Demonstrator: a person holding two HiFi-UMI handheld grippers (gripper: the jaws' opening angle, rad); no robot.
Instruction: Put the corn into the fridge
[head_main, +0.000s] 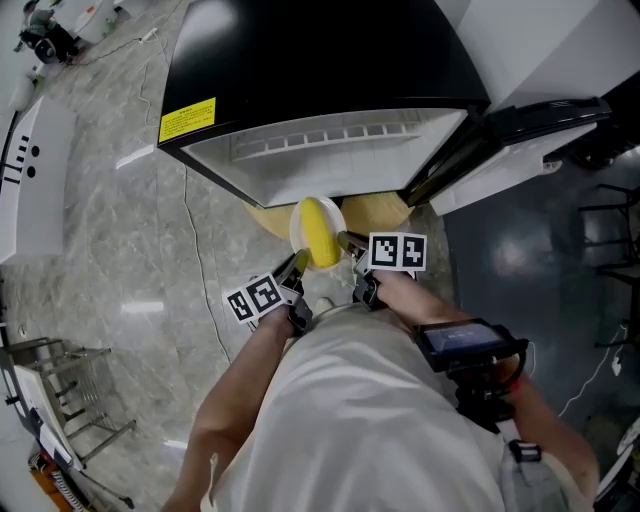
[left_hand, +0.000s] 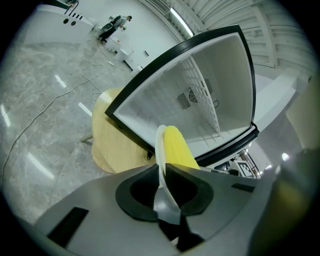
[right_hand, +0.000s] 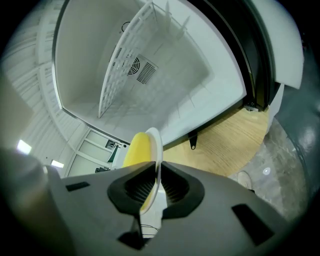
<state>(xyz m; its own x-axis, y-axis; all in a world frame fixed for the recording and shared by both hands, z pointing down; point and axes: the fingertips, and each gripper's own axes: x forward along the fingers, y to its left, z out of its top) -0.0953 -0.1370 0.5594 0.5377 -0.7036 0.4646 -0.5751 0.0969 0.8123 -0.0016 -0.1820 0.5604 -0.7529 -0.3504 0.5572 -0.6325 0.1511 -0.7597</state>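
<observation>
- A yellow cob of corn (head_main: 321, 236) lies on a small round white plate (head_main: 297, 226). The plate is held in the air just in front of the fridge's open mouth, so the corn is not yet inside.
- The left tongs (head_main: 298, 262) are clenched on the plate's near-left rim. In the left gripper view the two dark pads of the left tongs (left_hand: 161, 174) pinch the thin white plate (left_hand: 160, 142) edge between them, with the corn (left_hand: 178, 147) just past it.
- The right tongs (head_main: 346, 241) grasp the same plate at its right rim. In the right gripper view the right tongs (right_hand: 157, 182) are closed on the plate (right_hand: 156, 142) edge, and the corn (right_hand: 137, 149) lies on the plate's far side.
- The small black fridge with a white inside (head_main: 300, 70) stands on a low round pale-wood bench (head_main: 382, 209), which shows beneath its front edge.
- The fridge's door (head_main: 540, 118) is swung wide open to the right.
- Inside the fridge (right_hand: 190, 85) there is a white wire shelf (right_hand: 122, 70) and a small vent grille (right_hand: 141, 70) on the back wall; no food can be made out in there.
- A yellow warning label (head_main: 187, 119) sits on the black top near its left corner.
- The floor is grey marbled stone (head_main: 110, 230), with a thin cable (head_main: 195, 250) running across it — a metal wire rack (head_main: 60, 385) stands at the lower left.
</observation>
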